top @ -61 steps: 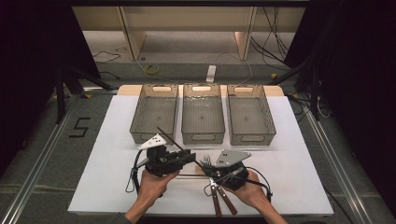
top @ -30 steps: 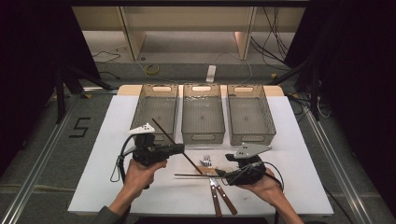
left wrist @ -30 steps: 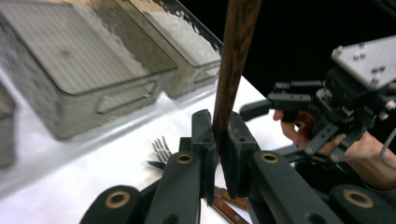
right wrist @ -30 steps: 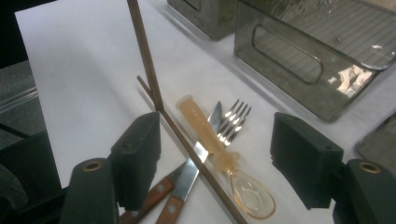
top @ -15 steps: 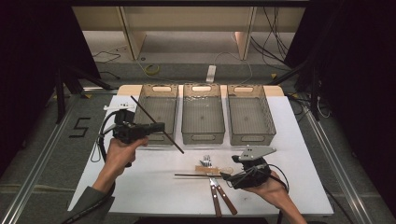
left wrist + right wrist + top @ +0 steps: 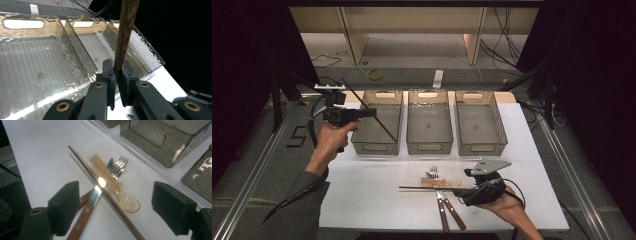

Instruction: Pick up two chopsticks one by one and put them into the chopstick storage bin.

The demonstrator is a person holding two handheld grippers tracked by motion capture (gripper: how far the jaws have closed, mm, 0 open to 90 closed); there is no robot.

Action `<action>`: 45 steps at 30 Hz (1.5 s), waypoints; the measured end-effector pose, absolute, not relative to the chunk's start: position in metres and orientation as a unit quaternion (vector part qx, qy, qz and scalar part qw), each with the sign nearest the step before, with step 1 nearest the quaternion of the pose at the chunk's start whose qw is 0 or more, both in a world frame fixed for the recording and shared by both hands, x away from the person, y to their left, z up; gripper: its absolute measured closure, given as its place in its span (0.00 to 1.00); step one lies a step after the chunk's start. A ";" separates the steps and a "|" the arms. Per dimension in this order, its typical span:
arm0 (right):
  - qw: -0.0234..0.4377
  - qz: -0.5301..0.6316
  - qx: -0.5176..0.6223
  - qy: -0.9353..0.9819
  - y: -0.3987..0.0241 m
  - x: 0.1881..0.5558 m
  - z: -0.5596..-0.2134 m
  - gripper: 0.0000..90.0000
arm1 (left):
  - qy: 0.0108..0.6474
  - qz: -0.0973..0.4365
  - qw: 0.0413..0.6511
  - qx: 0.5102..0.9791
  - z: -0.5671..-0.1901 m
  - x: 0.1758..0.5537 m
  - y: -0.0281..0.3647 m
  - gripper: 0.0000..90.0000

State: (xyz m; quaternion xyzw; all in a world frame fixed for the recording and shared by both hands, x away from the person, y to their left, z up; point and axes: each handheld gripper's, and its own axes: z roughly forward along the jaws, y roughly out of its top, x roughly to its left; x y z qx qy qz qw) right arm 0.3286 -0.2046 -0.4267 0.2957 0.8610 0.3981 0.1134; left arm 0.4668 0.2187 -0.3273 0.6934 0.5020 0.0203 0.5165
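Since the earlier frame, the left gripper (image 6: pixel 371 113) has carried a chopstick (image 6: pixel 382 125) above the left bin (image 6: pixel 377 145); another chopstick (image 6: pixel 422 188) lies by the right gripper (image 6: pixel 460 191). Left gripper view: jaws clamped on the stick. Right gripper view: jaws have just been opening, standing apart around spoon (image 6: pixel 128 202), fork (image 6: pixel 119 166), knives (image 6: pixel 86 208).

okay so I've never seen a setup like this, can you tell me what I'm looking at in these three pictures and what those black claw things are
A person at a white table holds a hand-operated two-jaw gripper in each hand. The high view looks down from above; each of the other two comes from a camera riding on one gripper, looking along its black jaws.

The left gripper is shut on a dark chopstick, raised by the leftmost of three clear bins. The right gripper has just been opening; its jaws stand wide with nothing pressed between them, over a second chopstick, a clear plastic spoon, forks and wooden-handled knives.
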 end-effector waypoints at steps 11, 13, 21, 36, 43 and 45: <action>0.112 0.393 0.296 0.863 -0.206 0.328 -0.428 0.26 | 0.533 0.029 0.462 0.708 -0.337 0.500 0.218 0.93; 0.111 0.395 0.297 0.862 -0.206 0.327 -0.428 0.26 | 0.538 0.027 0.456 0.708 -0.341 0.504 0.216 0.93; 0.109 0.395 0.292 0.864 -0.206 0.328 -0.428 0.26 | 0.545 0.016 0.436 0.716 -0.353 0.514 0.207 0.93; 0.108 0.391 0.288 0.868 -0.205 0.328 -0.428 0.26 | 0.570 0.004 0.400 0.718 -0.376 0.527 0.208 0.92; 0.106 0.390 0.288 0.868 -0.204 0.327 -0.428 0.27 | 0.576 0.015 0.384 0.721 -0.377 0.528 0.206 0.87; 0.106 0.390 0.288 0.868 -0.204 0.327 -0.428 0.27 | 0.578 0.020 0.383 0.720 -0.377 0.529 0.205 0.84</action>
